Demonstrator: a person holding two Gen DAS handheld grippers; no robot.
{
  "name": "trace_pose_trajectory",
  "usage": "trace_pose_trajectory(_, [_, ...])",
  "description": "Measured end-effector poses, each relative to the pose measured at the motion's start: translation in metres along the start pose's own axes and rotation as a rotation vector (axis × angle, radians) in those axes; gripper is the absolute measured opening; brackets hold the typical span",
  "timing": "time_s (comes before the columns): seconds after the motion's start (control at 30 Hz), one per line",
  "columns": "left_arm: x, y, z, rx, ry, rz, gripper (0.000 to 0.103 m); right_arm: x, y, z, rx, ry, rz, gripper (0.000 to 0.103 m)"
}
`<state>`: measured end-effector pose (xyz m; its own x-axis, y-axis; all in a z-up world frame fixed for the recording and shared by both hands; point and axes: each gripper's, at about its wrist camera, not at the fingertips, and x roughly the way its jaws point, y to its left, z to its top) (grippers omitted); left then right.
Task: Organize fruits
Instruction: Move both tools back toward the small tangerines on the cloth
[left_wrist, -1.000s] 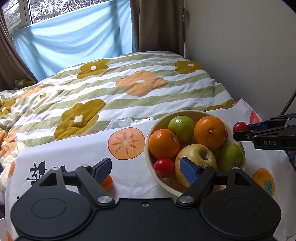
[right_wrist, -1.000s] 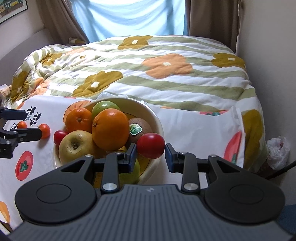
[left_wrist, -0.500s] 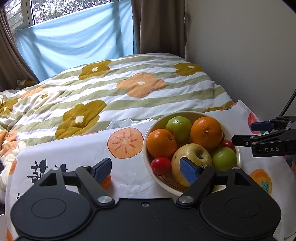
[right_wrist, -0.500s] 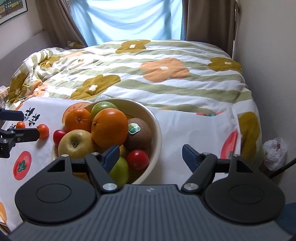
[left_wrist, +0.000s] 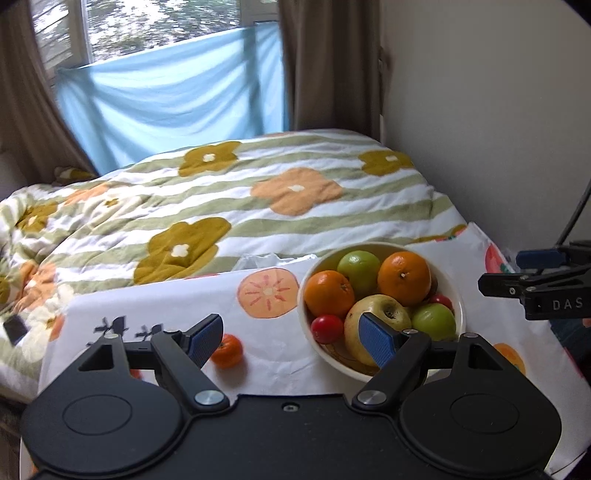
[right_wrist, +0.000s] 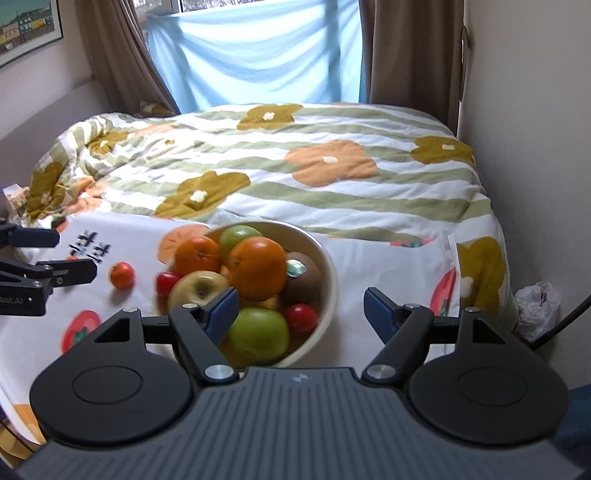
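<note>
Two oranges topping a fruit-heaped cream bowl

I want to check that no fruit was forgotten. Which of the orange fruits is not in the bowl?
The small orange fruit lies alone on the printed cloth, to the left of the bowl. The two bigger oranges sit inside it.

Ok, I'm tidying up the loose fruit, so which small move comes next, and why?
Probably bring the left tool, open and empty, down around the small orange fruit. It lies loose on the cloth, outside the bowl that holds the rest.
</note>
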<state>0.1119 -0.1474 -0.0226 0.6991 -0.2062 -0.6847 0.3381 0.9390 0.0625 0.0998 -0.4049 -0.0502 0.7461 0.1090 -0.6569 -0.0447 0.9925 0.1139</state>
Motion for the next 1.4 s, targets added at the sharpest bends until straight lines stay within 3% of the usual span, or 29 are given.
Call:
trace_pose_trajectory(0.07, [-0.012, 0.006, -0.003, -0.028, -0.012, 0.013, 0.084, -0.010, 0.009, 0.001, 0.011, -0.008, 0.018, 0.090])
trace_pose_trajectory(0.17, [-0.029, 0.017, -0.010, -0.055, -0.030, 0.044, 0.088, -0.020, 0.024, 0.001, 0.011, -0.022, 0.020, 0.102])
trace_pose_trajectory(0.23, [-0.039, 0.024, -0.015, -0.069, -0.043, 0.080, 0.096, -0.025, 0.036, 0.001, 0.016, -0.038, 0.031, 0.103])
trace_pose_trajectory(0.37, [-0.060, 0.045, -0.026, -0.097, -0.080, 0.152, 0.102, -0.029, 0.060, 0.002, 0.017, -0.038, 0.049, 0.103])
trace_pose_trajectory(0.57, [-0.068, 0.085, -0.046, -0.141, -0.068, 0.197, 0.103, -0.025, 0.101, 0.000, 0.013, -0.035, 0.047, 0.103])
trace_pose_trajectory(0.97, [-0.034, 0.159, -0.061, -0.056, -0.036, 0.140, 0.102, 0.031, 0.176, -0.013, 0.051, 0.030, 0.015, 0.103])
trace_pose_trajectory(1.4, [0.051, 0.202, -0.062, 0.112, 0.094, -0.022, 0.089, 0.102, 0.212, -0.013, 0.143, 0.065, -0.041, 0.103])
